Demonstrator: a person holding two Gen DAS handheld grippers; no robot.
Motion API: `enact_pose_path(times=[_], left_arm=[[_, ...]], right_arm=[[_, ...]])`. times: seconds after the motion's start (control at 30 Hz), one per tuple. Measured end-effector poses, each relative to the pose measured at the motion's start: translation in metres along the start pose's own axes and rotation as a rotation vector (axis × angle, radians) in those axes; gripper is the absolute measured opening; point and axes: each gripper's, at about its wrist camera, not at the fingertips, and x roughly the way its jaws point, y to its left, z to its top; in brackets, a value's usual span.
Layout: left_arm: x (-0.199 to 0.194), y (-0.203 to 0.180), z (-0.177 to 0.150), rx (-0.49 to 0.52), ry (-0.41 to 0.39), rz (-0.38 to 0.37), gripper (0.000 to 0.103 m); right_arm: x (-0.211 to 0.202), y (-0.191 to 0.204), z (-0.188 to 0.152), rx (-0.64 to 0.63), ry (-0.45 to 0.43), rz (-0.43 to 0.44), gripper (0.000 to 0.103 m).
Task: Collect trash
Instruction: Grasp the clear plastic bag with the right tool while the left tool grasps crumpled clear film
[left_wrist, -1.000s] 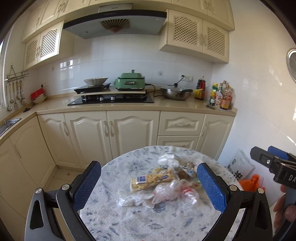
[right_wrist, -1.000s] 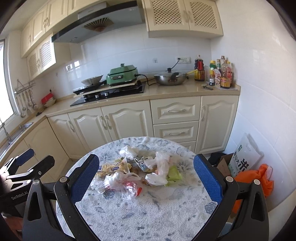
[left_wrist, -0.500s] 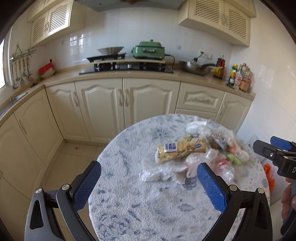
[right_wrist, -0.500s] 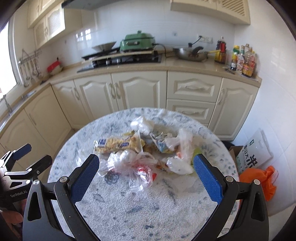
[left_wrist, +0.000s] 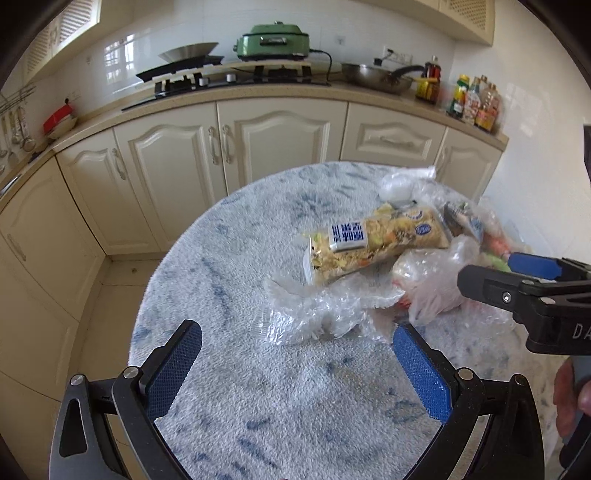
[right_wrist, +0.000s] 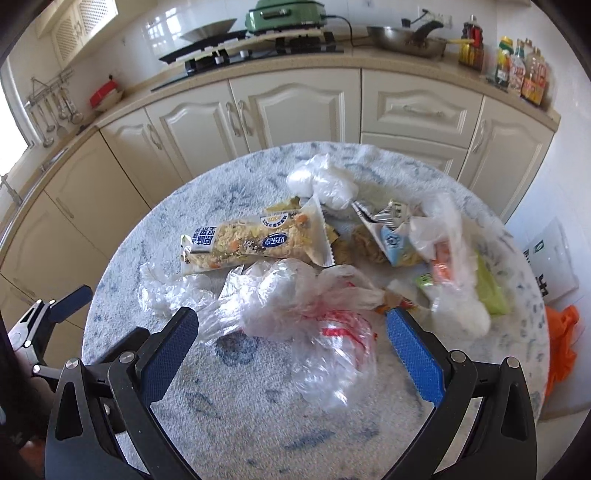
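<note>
The cream kitchen cabinets (left_wrist: 273, 136) filled the upper half of both views, with a counter carrying a black hob (left_wrist: 236, 79), a green electric cooker (right_wrist: 286, 13) at top centre, a steel wok (left_wrist: 376, 75) and a cluster of sauce bottles (right_wrist: 521, 68) toward the upper right. Below them, the round table (left_wrist: 229, 280) with its blue-flecked fuzzy cover occupied the centre and lower part of each frame.

The trash lay heaped on the table's right half in the left wrist view, centre in the right wrist view. Its largest pieces were crumpled clear plastic bags (right_wrist: 295, 306), one with red print. A long noodle snack packet (right_wrist: 255, 240) rested on the bags' far edge, a white wad of plastic (right_wrist: 325, 182) sat beyond it, and a torn wrapper (right_wrist: 391, 232) and a green scrap (right_wrist: 489, 291) lay to the right.

The right gripper (right_wrist: 291, 336) stood wide open, its blue pads straddling the near bag. The left gripper (left_wrist: 295, 354) was likewise spread apart, empty, just short of the nearest clear bag (left_wrist: 314, 314). An orange bag (right_wrist: 561, 343) showed at the right edge, off the table.
</note>
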Motion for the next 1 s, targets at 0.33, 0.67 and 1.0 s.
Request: enact_pose_path(times=[0.33,0.67,1.0], left_arm=[[0.053,-0.001,0.016,0.045,0.060,-0.016,0.102],[0.086,-0.013,0.031,0.074,0.072,-0.029,0.081],[0.072,-0.008,0.024,-0.013,0.076,-0.114,0.031]], right_arm=[[0.061,-0.002,-0.004,0.041,0.078,0.009,0.079],[0.034,-0.044,-0.020,0.127,0.042,0.083,0.056],[0.002,-0.062,-0.046,0.164,0.020,0.126,0.056]])
